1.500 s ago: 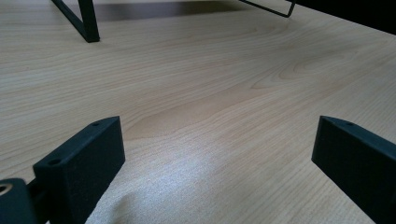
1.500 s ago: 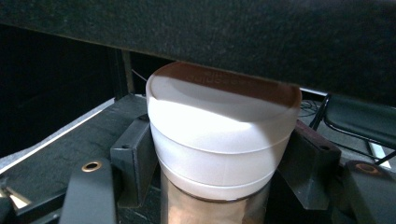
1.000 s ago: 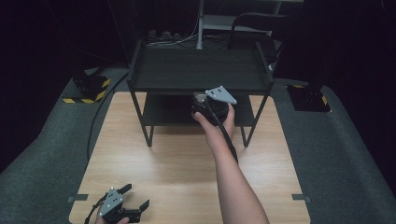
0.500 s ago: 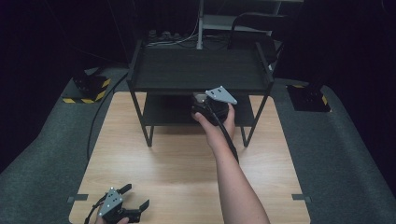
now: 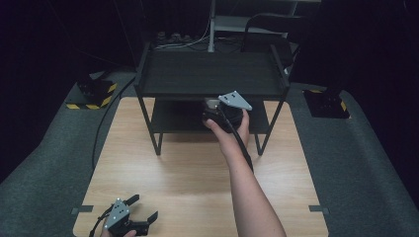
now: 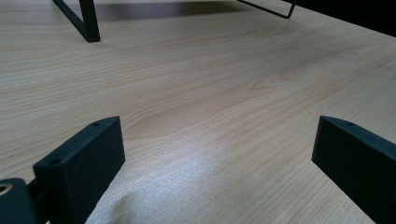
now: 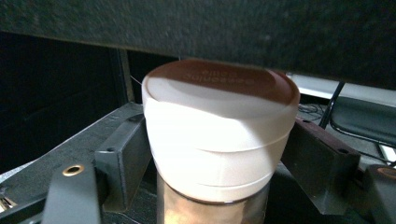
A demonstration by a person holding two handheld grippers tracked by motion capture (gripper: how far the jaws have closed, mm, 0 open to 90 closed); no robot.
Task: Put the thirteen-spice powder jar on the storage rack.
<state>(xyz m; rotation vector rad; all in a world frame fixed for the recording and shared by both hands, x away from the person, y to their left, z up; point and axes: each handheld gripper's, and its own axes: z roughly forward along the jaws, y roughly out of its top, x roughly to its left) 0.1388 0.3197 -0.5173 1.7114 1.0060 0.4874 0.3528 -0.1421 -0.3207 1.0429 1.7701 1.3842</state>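
Table (image 5: 197,177): a light wood-grain top is being shown, flanked by grey carpeted floor on the left and right.

Shelf unit (image 5: 210,74): a black two-tier metal rack is being stood at the far middle of the table; its lower tier is lying in shadow. Two of its legs are being seen at the far edge of the left gripper view.

Right gripper (image 5: 217,109): it is being held by the person's right hand (image 5: 228,133), forearm reaching in from the near edge, and is being pushed in under the upper tier at the near right part of the shelf unit. Its grey three-cornered plate is facing up. In the right gripper view the two black jaws are being pressed against both sides of a jar (image 7: 219,135).

Jar: a wide white lid with a dark, embossed top is being gripped; a clear body is being glimpsed below the lid. The upper tier's underside is being seen just above it.

Left gripper (image 5: 141,212): it is being held low at the near left corner of the table, jaws spread wide with bare wood between them.

Floor blocks (image 5: 91,94): dark blocks with yellow-black hazard stripes are being kept on the carpet, far left and far right.
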